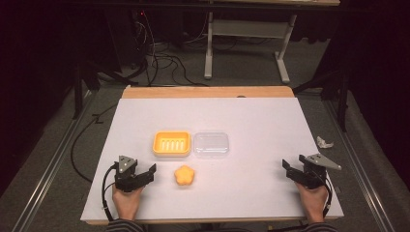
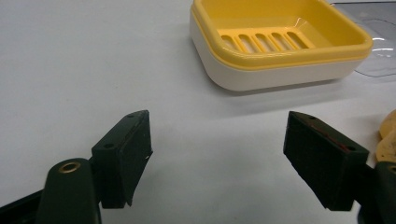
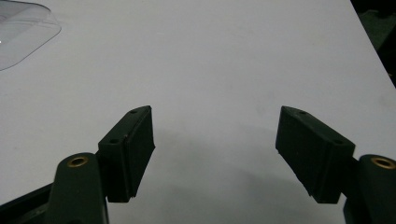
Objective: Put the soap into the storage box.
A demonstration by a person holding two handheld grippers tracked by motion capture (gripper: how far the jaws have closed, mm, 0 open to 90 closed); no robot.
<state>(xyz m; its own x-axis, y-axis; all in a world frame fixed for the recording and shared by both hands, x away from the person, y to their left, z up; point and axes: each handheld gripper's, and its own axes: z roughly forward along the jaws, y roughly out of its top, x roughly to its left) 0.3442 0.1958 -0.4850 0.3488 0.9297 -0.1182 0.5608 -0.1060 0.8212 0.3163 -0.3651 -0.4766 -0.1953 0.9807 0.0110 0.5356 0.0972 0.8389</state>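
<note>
A yellow soap dish [image 1: 171,143] with a slotted insert sits on the white table [image 1: 261,116], and a clear plastic lid [image 1: 211,144] lies right beside it. An orange flower-shaped soap [image 1: 184,175] rests just in front of them. My left gripper [image 1: 151,172] stands open on the table to the left of the soap, holding nothing. In the left gripper view the open gripper [image 2: 217,154] faces the dish [image 2: 280,42], with the soap [image 2: 388,135] at the right edge and the lid [image 2: 378,46] behind. My right gripper [image 1: 288,169] is open near the right front corner; in its own view the gripper [image 3: 215,149] has bare table ahead and the lid [image 3: 23,32] far left.
A crumpled white scrap [image 1: 324,142] lies just off the table's right edge. Behind the table stand a white desk frame [image 1: 209,48] and loose cables [image 1: 164,60] on the floor. A wooden strip [image 1: 208,92] borders the far edge.
</note>
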